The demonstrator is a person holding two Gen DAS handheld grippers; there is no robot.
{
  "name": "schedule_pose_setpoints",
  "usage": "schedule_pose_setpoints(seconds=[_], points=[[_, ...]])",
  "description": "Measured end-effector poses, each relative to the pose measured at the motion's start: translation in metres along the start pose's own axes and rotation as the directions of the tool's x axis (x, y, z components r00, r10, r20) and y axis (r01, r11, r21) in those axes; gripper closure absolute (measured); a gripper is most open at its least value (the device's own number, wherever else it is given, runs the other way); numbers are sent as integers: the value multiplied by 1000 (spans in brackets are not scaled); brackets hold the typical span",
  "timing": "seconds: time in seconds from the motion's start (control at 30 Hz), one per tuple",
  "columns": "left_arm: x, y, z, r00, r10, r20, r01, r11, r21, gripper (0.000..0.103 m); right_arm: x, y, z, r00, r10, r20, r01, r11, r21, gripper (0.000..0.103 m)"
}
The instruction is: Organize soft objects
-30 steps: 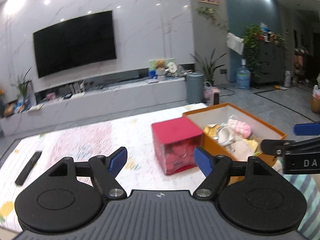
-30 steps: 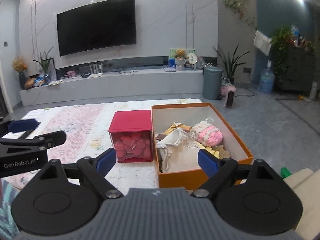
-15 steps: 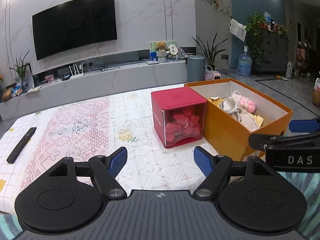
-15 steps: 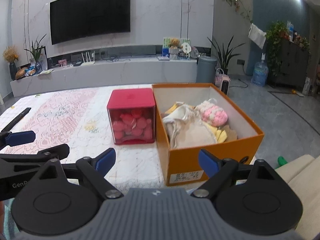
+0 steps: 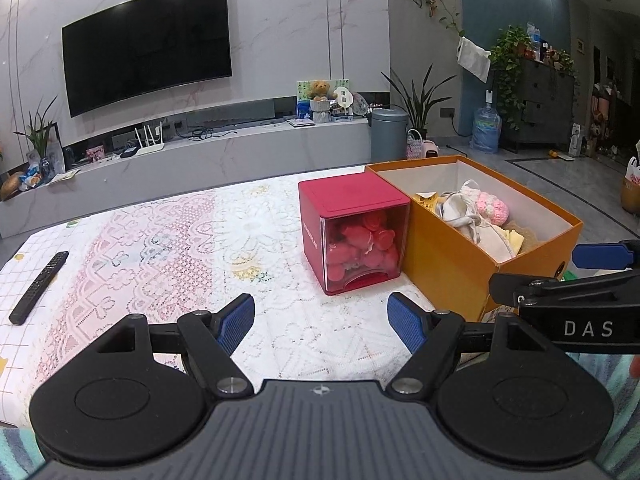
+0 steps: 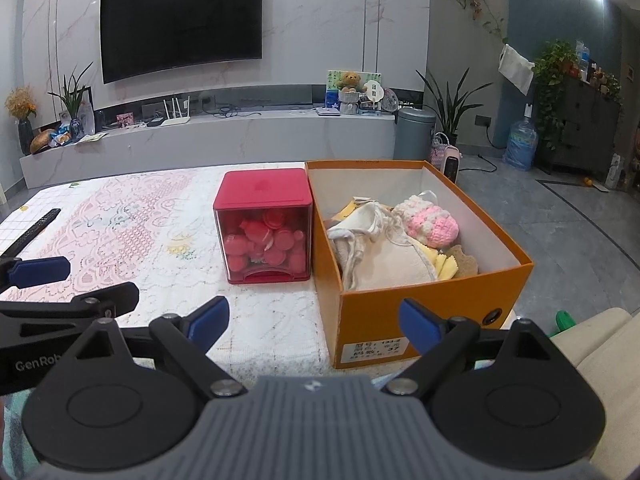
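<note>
soft things (image 6: 384,240) are seen piled in the orange box (image 6: 432,300) beside the red box (image 6: 264,228); both left tongs (image 5: 320,320) & right tongs (image 6: 314,318) are held wide open, empty, short of them; sorted already or awaiting sorting can't be told.

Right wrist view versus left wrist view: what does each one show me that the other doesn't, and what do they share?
Only the right wrist view shows the printed label on the orange box's near end and the cream cushion beside it.

Only the left wrist view shows the whole remote; the right wrist view cuts it off.

Both show the orange box of soft items, including a pink-and-white knitted piece, touching the red cube container on the lace cloth. The left gripper and right gripper are both open and empty.
</note>
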State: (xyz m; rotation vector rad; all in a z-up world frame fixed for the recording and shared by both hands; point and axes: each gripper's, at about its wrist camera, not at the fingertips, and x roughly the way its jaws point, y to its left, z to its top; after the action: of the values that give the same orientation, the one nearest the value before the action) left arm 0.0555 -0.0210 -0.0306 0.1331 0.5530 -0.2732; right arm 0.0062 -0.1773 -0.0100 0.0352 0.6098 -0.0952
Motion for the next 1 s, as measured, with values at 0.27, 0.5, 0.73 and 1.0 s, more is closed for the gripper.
schedule_pose_setpoints(seconds=[0.27, 0.5, 0.73, 1.0], points=[[1, -1, 1, 1000, 5, -6, -5, 1000, 4, 14, 1, -1, -1, 1000, 5, 3, -5, 1000, 0, 12], [1, -1, 2, 1000, 10, -10, -10, 1000, 7, 14, 3, -1, -2, 1000, 9, -8, -9, 1000, 3, 12], [1, -2, 2, 1000, 10, -12, -10, 1000, 7, 14, 3, -1, -2, 1000, 10, -8, -10, 1000, 4, 12], [1, -2, 2, 1000, 11, -15, -11, 1000, 5, 14, 4, -1, -3, 1000, 10, -11, -10, 1000, 4, 12]])
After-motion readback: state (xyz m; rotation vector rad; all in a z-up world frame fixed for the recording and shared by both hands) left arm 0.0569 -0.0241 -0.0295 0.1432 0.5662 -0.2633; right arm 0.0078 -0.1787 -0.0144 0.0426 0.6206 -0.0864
